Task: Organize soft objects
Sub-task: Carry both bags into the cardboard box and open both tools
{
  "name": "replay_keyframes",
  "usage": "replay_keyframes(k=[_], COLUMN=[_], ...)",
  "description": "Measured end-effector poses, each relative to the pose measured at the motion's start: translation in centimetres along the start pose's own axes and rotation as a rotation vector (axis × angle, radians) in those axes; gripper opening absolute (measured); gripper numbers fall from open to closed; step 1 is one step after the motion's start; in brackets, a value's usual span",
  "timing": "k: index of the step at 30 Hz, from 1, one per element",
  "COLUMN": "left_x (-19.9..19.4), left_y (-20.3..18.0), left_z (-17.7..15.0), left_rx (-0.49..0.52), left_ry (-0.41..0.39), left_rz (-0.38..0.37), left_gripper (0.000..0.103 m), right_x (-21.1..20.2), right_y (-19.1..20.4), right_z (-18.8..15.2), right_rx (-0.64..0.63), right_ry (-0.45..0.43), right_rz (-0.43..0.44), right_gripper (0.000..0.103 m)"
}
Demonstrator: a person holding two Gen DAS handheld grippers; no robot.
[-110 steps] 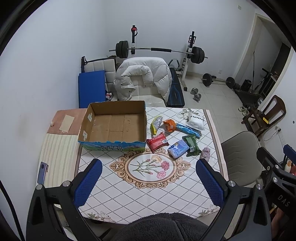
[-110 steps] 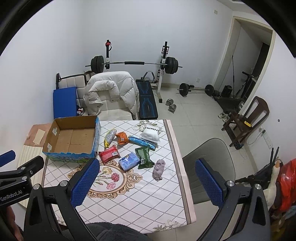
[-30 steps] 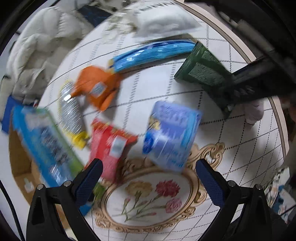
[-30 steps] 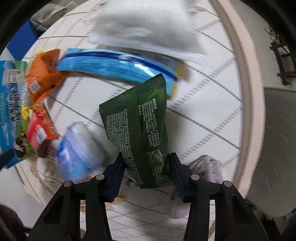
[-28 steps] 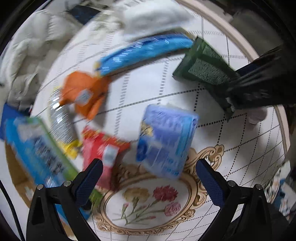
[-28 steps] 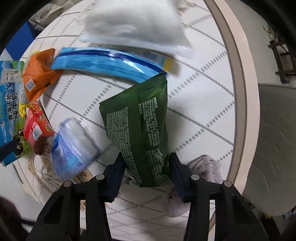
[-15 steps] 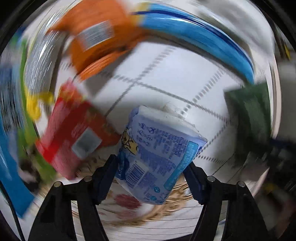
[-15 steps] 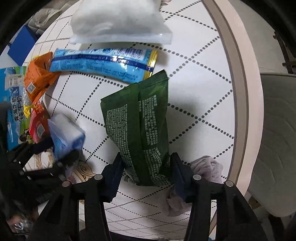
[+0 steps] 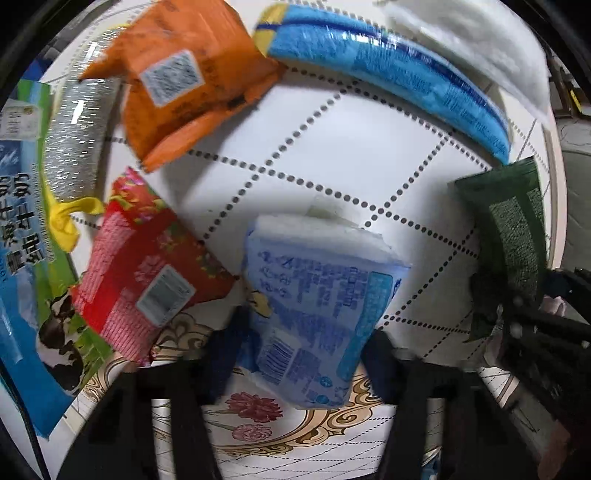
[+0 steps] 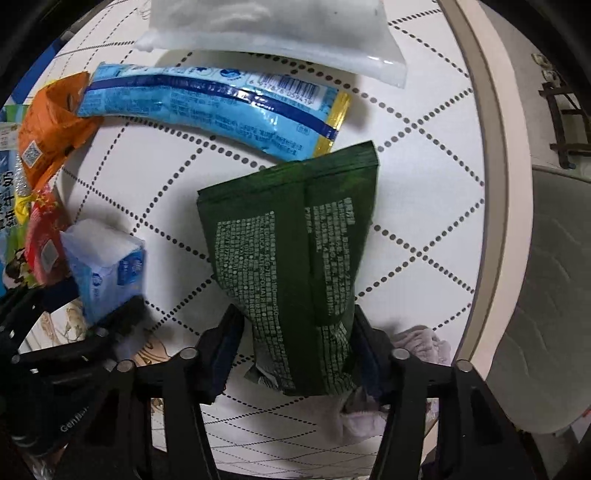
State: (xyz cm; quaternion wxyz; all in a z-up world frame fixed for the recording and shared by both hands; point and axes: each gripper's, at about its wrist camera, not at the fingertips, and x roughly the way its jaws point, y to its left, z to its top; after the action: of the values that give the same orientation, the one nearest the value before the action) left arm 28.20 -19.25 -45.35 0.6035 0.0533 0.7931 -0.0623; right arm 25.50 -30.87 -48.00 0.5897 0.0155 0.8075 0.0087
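My left gripper (image 9: 303,363) is shut on a light blue tissue pack (image 9: 317,310) and holds it tilted just above the tablecloth; the pack also shows in the right wrist view (image 10: 107,269). My right gripper (image 10: 295,350) is shut on a dark green pouch (image 10: 295,258), which also shows in the left wrist view (image 9: 513,229). Around them lie a red packet (image 9: 144,273), an orange packet (image 9: 177,81), a long blue packet (image 10: 210,107), a white bag (image 10: 273,33) and a silver-and-yellow packet (image 9: 74,147).
The blue-and-green printed side of the cardboard box (image 9: 22,258) stands at the left. A greyish-pink cloth (image 10: 421,343) lies under my right gripper near the table's right edge (image 10: 495,184). A grey chair seat (image 10: 554,295) is beyond that edge.
My left gripper dropped from high above the table and closed on the blue tissue pack, which now tilts up. My right gripper has kept hold of the green pouch.
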Motion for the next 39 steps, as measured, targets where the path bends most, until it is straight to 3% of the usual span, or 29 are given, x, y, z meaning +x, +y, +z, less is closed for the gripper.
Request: replay_keyframes(k=[3,7,11,15,16,19,24,29,30,34,39], left_x=[-0.7,-3.7,-9.6,-16.6,-16.8,-19.1,-16.7,-13.0,-13.6,-9.9,-7.5], left_y=[0.4,0.7,3.1,8.9,11.5,18.6,30.0,37.7,39.2,41.9,43.4], left_z=[-0.3,-2.0,-4.6,-4.8,-4.9,-5.5,-3.8,-1.7,-3.0,-0.9,0.0], left_rx=[-0.033,-0.054,-0.074,-0.144,-0.163,-0.214,-0.318,-0.362,-0.362,-0.338,-0.329], left_ry=[-0.028,-0.102,-0.221,-0.315,-0.324,-0.338,-0.291,-0.196,-0.181,-0.103,-0.069], left_rz=[-0.008,-0.05,-0.118,-0.163,-0.169,-0.162,-0.161,-0.192,-0.198,-0.206,-0.227], left_gripper=[0.033,0.033,0.033,0.033,0.033,0.033,0.033,0.033,0.034,0.034,0.034], right_x=[-0.5,-2.9,-7.8,-13.7,-16.6,-19.3,-19.5,-15.8,-14.6,-11.7,-8.7], right_y=[0.0,-0.4,1.1,5.8,7.6,14.3,26.6,35.3,36.6,40.9,43.6], right_z=[-0.5,-2.4,-5.1,-7.3,-6.4,-6.5,-2.5,2.5,3.7,6.3,8.7], right_rx=[0.012,0.031,-0.013,-0.083,-0.097,-0.156,-0.211,-0.207,-0.203,-0.214,-0.218], right_ry=[-0.027,-0.075,-0.168,-0.27,-0.283,-0.315,-0.302,-0.245,-0.23,-0.2,-0.17], right_rz=[0.002,0.063,0.15,0.23,0.248,0.321,0.346,0.293,0.284,0.231,0.186], right_gripper=[0.034,0.033,0.033,0.033,0.033,0.033,0.033,0.033,0.033,0.033,0.033])
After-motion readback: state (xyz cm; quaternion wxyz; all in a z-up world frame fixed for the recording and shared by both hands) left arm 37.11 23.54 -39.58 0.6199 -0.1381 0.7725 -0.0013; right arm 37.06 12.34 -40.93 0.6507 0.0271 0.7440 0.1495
